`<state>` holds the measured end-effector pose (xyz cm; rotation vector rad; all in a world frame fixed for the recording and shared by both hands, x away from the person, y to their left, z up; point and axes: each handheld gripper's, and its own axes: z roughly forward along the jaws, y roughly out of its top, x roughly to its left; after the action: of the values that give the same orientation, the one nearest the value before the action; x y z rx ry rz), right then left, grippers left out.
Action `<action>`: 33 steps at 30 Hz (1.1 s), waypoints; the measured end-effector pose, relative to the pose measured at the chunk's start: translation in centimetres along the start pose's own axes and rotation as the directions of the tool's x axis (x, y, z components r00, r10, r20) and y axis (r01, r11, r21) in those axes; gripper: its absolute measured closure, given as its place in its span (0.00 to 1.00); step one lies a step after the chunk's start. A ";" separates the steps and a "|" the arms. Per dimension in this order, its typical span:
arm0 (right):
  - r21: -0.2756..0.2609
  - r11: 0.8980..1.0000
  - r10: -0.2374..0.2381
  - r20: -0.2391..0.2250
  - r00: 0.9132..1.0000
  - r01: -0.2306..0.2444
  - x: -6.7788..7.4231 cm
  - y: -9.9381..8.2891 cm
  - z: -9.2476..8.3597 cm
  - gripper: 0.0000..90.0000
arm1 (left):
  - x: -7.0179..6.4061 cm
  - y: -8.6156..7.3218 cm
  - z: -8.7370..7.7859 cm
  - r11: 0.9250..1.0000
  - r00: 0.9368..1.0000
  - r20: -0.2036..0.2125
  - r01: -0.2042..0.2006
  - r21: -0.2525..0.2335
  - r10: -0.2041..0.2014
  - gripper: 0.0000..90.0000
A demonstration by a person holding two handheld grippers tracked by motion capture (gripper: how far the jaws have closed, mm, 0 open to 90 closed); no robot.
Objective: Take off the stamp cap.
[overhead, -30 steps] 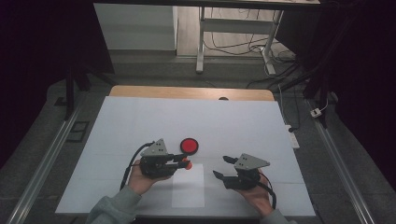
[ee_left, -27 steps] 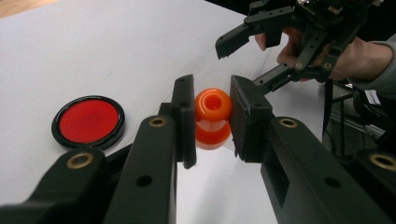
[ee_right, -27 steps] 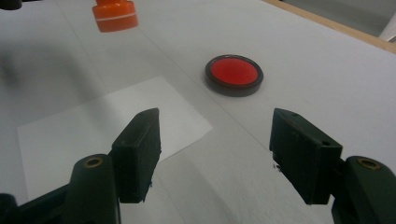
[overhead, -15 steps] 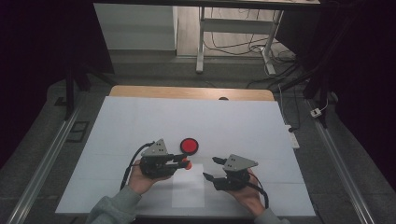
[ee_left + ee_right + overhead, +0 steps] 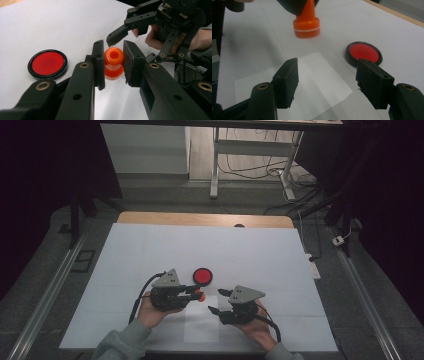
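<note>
1. The white table mat [image 5: 150, 250] takes up most of the scene. Both my grippers sit over its near edge, with a smaller white sheet of paper [image 5: 202, 327] lying flat between and just below them.
2. My right gripper [image 5: 216, 301] has its jaws spread wide with nothing between them. In the right gripper view the black pads [image 5: 287, 82] hang over the paper and only bare sheet shows in the gap. Its tips point toward my left gripper and are close to the stamp but not touching it.
3. My left gripper [image 5: 196, 294] is clamped tight, pinching the orange stamp by its handle. In the left gripper view both pads [image 5: 99, 62] press flat against the knob's sides.
4. The red ink pad [image 5: 202, 276], a round one with a black rim, sits on the mat just beyond my left gripper, lid off, nothing touching it.
5. The orange stamp [image 5: 113, 63] is held off the table, its flat base aimed toward the right gripper, above the paper's far edge.
</note>
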<state>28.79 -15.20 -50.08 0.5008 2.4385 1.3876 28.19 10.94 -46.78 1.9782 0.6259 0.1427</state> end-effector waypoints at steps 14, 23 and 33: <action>-0.004 1.000 -0.011 -0.033 0.999 0.011 0.8 0.4 1.2 0.39 | 0.0 -0.3 0.4 1.000 1.000 0.007 0.002 0.002 -0.002 0.80; 0.004 1.000 -0.012 -0.034 0.999 0.012 1.2 0.9 2.0 0.44 | -0.3 -0.3 0.9 1.000 1.000 0.017 -0.003 -0.002 0.003 0.80; 0.004 1.000 -0.010 -0.026 1.000 0.010 1.3 1.0 2.2 0.53 | -0.2 -0.4 1.0 1.000 1.000 0.010 -0.004 0.002 0.004 0.80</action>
<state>28.70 -12.45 -50.43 0.4738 2.4612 1.3938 28.17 10.22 -47.58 1.9806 0.6162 0.1350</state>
